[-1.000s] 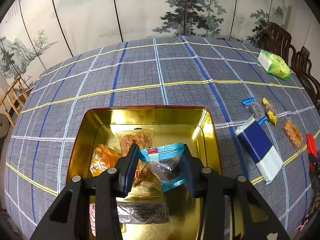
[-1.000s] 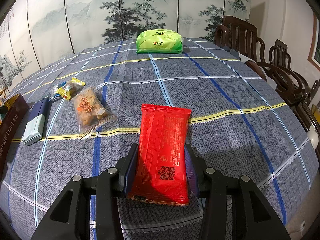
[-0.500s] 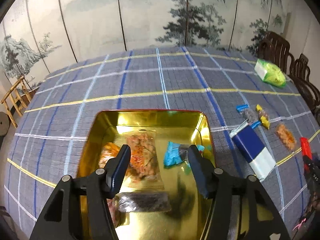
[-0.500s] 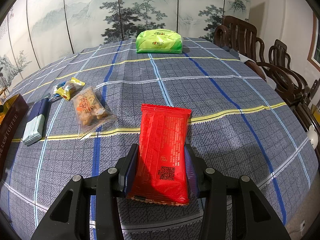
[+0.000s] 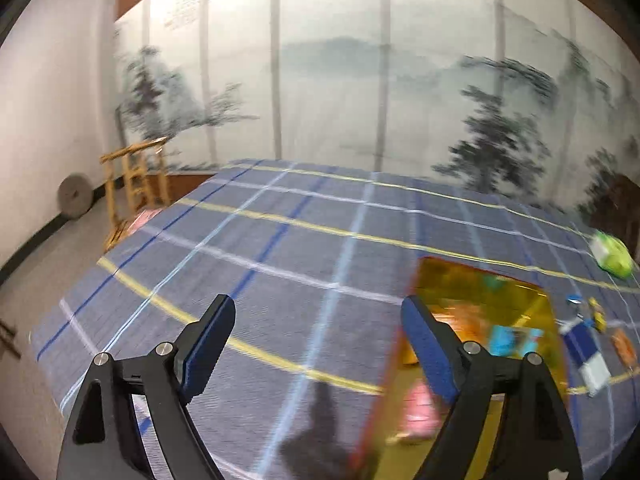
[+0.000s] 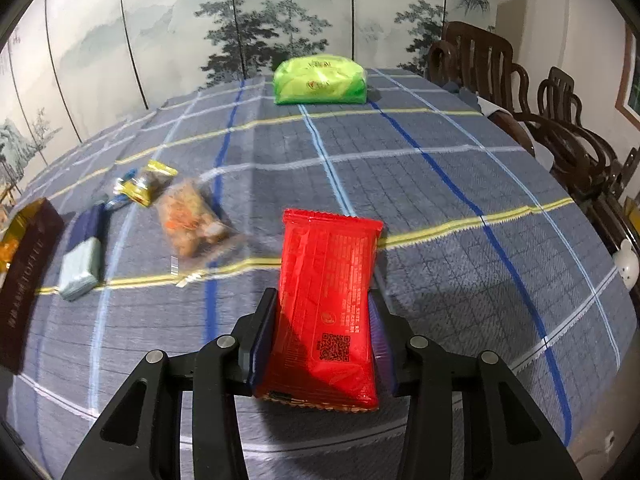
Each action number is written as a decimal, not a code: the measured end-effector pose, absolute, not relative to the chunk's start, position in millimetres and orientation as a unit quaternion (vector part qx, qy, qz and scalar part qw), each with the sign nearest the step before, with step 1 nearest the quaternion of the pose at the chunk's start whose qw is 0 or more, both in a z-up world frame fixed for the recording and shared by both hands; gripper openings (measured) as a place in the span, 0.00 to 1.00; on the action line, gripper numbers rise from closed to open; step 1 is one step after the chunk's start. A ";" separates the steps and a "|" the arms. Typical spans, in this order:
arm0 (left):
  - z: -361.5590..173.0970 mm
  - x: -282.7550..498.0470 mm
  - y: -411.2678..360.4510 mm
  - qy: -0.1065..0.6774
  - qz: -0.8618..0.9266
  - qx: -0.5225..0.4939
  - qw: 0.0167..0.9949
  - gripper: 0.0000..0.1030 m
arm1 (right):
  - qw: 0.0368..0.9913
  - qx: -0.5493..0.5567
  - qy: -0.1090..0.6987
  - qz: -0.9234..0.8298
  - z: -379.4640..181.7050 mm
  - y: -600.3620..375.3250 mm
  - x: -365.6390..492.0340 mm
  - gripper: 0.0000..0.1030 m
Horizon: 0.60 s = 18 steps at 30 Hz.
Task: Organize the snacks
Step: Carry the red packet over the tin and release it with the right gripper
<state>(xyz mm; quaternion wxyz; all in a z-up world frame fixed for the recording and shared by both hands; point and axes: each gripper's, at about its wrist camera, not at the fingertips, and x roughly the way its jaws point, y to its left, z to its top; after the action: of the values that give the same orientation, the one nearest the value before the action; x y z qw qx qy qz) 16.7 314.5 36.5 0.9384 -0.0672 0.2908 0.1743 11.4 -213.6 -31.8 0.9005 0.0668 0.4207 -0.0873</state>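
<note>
My left gripper (image 5: 318, 308) hangs over the checked tablecloth with its jaws wide and still opening, nothing between them. The gold tin (image 5: 480, 280) lies to its right, blurred, partly behind the right finger. Inside it rest a blue-wrapped snack (image 5: 514, 340) and orange and pink packets. My right gripper (image 6: 322, 320) is shut on a red snack packet (image 6: 328, 280), held upright just above the cloth. In the right wrist view the tin's dark brown side (image 6: 24, 272) shows at the far left.
On the cloth lie a green pack (image 6: 320, 82) at the far edge, a clear bag of orange snacks (image 6: 188, 220), a yellow-wrapped candy (image 6: 148, 184) and a blue-and-white packet (image 6: 84, 256). Dark wooden chairs (image 6: 500, 76) line the right side. A painted screen stands behind.
My left gripper let go of the blue-wrapped snack into the tin, opened wide and swung left, so the tin now sits at its right. The right gripper kept still with the red packet.
</note>
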 end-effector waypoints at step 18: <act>-3.5 -2.7 340.2 0.286 0.209 -0.067 0.933 0.87 | 0.903 0.055 0.395 0.158 52.1 -6.4 52.7 0.43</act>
<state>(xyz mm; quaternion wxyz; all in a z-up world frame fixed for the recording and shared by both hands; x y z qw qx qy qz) -2.7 340.2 -3.5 0.9326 -0.0665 0.2864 0.2094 52.7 -6.4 52.1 0.9033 0.0551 0.3950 0.1579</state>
